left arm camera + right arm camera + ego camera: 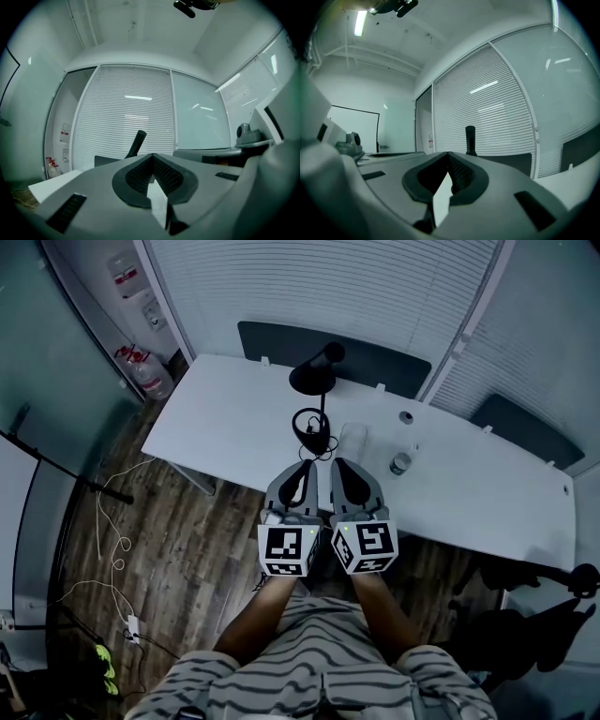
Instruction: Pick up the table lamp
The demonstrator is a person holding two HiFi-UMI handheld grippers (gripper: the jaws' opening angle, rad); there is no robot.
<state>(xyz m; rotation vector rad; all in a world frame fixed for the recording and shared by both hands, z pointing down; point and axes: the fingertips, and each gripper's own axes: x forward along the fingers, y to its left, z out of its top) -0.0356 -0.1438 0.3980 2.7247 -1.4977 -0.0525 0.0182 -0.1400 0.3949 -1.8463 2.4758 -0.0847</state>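
1. Head view: the black lamp (315, 381) stands on the white surface (216, 418), roughly midway between its near and far edges, with its head leaning toward the far edge. At its foot lies a dark loop (311, 423); we cannot tell whether it is cord or base. A cup (401, 463) sits to the right, apart from the lamp.
2. Head view: the left gripper (308, 465) and right gripper (336, 463) are side by side over the near edge. Both point at the lamp's foot and stop just short of it, touching nothing.
3. Left gripper view: the left gripper (152, 157) has its fingers (167, 175) clenched tip to tip with nothing between them. The lamp (139, 140) rises beyond the tips, slightly to their left.
4. Right gripper view: the right gripper (448, 155) has its fingers (461, 176) clenched too, and empty. The lamp (470, 138) stands beyond the tips, slightly to their right.
5. We judge this to be the approach, with no grasp begun.
   - We should release the fingers of one gripper before it reaches the lamp.
   - Its gap should line up with the thin upright stem.
   - That gripper should stay level and close squarely.
   - The head looks heavy and offset, so a low grasp seems steadier, with the other gripper supporting.
   - We should avoid snagging the loop.
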